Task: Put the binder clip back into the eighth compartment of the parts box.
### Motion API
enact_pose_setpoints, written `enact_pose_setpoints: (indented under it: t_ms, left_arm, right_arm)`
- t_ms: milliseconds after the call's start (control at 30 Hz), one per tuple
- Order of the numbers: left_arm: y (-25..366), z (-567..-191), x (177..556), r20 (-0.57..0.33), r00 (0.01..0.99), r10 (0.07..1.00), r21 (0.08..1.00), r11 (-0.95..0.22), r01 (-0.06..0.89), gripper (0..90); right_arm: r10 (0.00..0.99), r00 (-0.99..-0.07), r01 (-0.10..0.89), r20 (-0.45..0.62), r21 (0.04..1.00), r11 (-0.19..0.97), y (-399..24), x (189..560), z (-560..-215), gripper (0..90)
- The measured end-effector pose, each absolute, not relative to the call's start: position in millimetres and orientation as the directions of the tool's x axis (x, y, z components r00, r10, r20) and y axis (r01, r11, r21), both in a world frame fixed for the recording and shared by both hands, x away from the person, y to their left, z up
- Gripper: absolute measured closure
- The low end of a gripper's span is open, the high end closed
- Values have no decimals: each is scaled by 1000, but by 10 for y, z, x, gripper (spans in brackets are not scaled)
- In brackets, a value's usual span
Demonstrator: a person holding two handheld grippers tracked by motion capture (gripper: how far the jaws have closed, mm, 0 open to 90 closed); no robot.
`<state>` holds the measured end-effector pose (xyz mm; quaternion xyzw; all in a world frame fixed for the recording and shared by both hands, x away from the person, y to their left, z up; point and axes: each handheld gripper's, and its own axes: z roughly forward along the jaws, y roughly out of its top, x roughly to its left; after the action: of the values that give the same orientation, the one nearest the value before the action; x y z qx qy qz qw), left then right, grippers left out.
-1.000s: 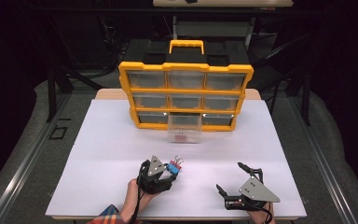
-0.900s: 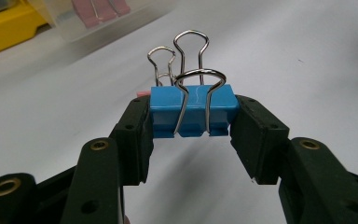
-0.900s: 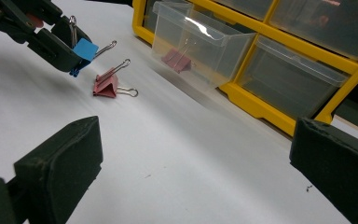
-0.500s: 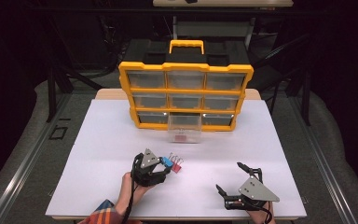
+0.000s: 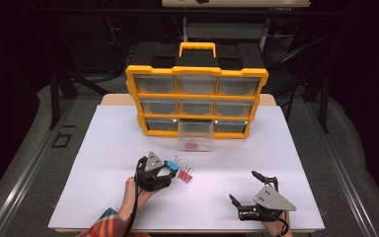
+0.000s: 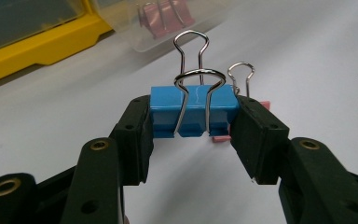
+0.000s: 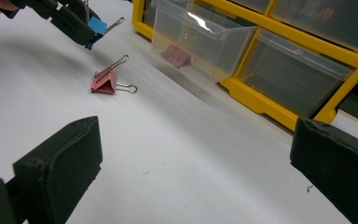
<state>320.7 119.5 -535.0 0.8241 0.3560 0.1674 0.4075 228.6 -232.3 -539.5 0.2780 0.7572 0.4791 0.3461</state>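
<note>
A blue metal binder clip (image 6: 194, 110) with wire handles is clamped between the black jaws of the left gripper (image 6: 193, 135), just above the table.

Both grippers black — the left gripper (image 5: 167, 168) and right gripper (image 5: 242, 186) each topped with a grey three-cornered plate. Chunky matte jaws, brass-ringed screw holes along the arms. Black cable trailing down the left forearm — and a plaid sleeve (image 5: 106, 224), orange, red, blue.
</note>
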Motion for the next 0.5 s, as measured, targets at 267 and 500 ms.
enact_pose_setpoints:
  t_ms: [267,500]
  left_arm:
    - [1271,-5340,3301,-2,691,723,776,-434,457,498]
    - [1320,-5322,3389,1,689,725,771,-439,461,497]
  right_arm:
    - [752,-609,95,-252,918,385,-2338,2296,-5397,15]
    - [753,-611,99,-243,921,377,-2343,2304,-5392,16]
